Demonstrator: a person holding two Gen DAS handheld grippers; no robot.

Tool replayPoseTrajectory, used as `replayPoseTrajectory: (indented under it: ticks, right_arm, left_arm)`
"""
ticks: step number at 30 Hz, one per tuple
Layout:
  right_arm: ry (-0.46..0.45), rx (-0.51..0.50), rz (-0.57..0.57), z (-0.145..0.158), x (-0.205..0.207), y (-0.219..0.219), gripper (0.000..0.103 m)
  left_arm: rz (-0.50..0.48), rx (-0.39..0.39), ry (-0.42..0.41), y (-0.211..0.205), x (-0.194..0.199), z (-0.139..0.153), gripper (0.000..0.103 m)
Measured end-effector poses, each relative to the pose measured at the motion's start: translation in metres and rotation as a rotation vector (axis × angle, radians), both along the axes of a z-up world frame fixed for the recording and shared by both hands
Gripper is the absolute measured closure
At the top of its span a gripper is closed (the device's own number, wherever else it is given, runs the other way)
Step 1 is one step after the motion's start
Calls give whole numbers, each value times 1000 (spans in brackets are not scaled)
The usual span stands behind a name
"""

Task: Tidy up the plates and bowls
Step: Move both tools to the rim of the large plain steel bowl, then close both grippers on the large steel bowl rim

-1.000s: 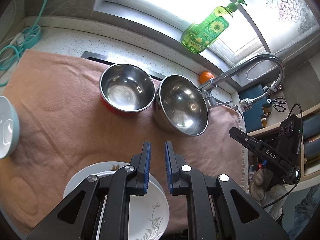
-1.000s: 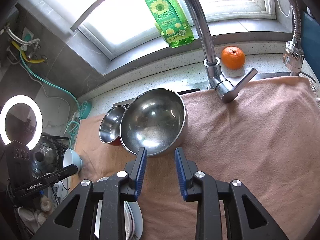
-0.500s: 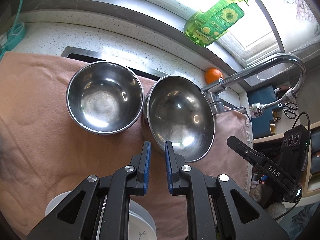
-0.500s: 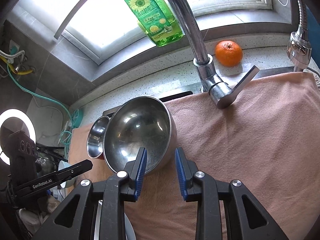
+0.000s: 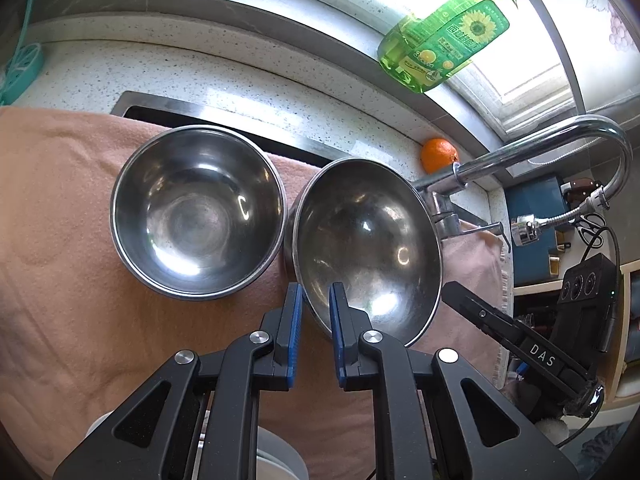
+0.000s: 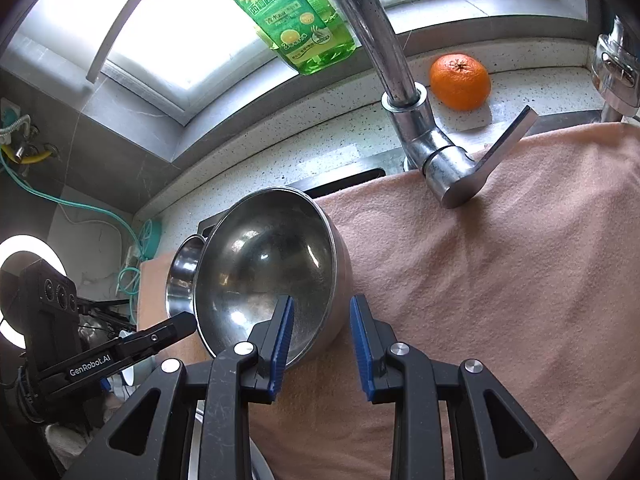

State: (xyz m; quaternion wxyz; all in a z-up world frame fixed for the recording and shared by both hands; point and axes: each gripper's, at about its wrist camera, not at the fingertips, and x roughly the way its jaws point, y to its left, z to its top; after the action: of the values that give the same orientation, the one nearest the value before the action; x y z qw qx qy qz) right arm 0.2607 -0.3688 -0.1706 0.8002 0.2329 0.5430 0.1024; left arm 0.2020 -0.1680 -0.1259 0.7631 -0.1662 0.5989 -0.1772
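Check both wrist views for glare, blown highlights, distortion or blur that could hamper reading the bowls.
Left wrist view: window blown out white; small specular glints inside both steel bowls, rims still readable; fisheye bends the counter edge; no blur. Right wrist view: window overexposed, ring light flares at left, faucet curved by distortion; focus sharp.

A peach towel (image 5: 72, 240) covers the speckled counter (image 5: 240, 80); two steel bowls (image 5: 198, 210) sit just ahead of the jaws.

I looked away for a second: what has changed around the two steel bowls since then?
Both grippers came forward and down: the left gripper now straddles the larger bowl's near rim, the right gripper its right wall. Nothing gripped yet. The smaller bowl, towel and jaw gaps are unchanged.
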Motion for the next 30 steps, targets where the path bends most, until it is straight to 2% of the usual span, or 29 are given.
replayPoseTrajectory:
  ticks: [8, 15, 19, 30]
  right_arm:
    - [19, -1, 6, -6, 6, 4, 76]
    - [33, -20, -4, -11, 12, 4, 77]
    - [41, -23, 2, -13, 14, 4, 88]
    - [56, -54, 17, -16, 17, 9, 91]
  left_arm:
    - [-19, 50, -10, -1, 5, -3, 91]
    - [-38, 61, -3, -6, 7, -8, 91]
    - [-39, 64, -13, -6, 8, -7, 91]
    - [-71, 97, -39, -11, 7, -8, 91]
